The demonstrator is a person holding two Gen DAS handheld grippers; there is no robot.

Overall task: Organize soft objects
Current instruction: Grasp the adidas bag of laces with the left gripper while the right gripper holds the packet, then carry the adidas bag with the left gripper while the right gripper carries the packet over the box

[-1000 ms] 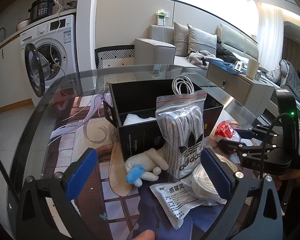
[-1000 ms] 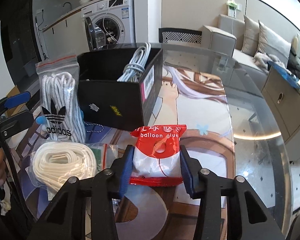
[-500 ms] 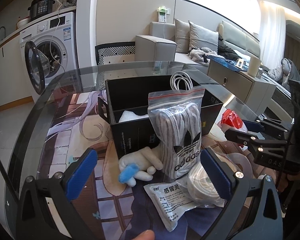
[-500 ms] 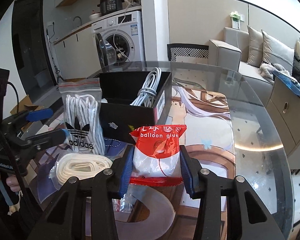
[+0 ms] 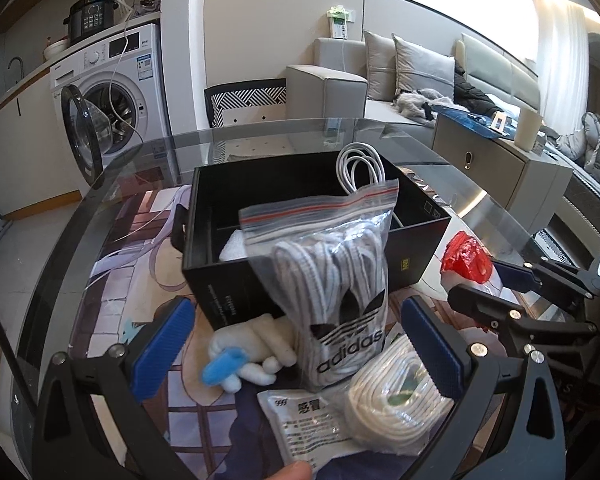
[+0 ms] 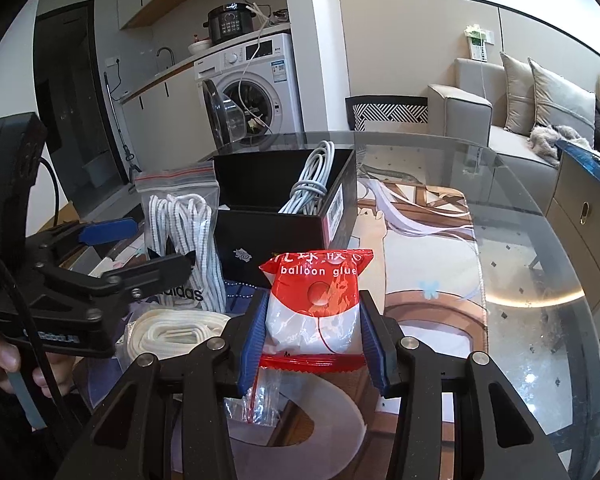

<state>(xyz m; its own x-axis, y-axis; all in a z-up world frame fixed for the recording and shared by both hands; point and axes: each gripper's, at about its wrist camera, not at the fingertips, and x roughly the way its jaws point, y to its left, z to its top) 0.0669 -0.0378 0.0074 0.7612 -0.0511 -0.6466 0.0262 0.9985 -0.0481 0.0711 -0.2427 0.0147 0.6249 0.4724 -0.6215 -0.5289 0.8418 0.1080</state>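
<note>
My right gripper (image 6: 312, 336) is shut on a red and white balloon glue packet (image 6: 314, 300) and holds it above the table, right of the black box (image 6: 284, 216). The packet shows red in the left wrist view (image 5: 466, 258). My left gripper (image 5: 296, 356) is open, its blue pads either side of an adidas zip bag of laces (image 5: 332, 292) that leans on the box (image 5: 300, 248). The box holds a white cable coil (image 6: 310, 188) and white foam (image 5: 234, 246).
In front of the box lie a white plush with a blue part (image 5: 244, 354), a coil of cream laces in a bag (image 5: 396, 396), a white medicine sachet (image 5: 304, 424) and an empty zip bag (image 6: 256, 400). The round glass table's edge (image 6: 572, 264) curves right.
My right gripper has lifted the balloon glue packet higher above the table. My left gripper has moved closer to the adidas bag and box.
</note>
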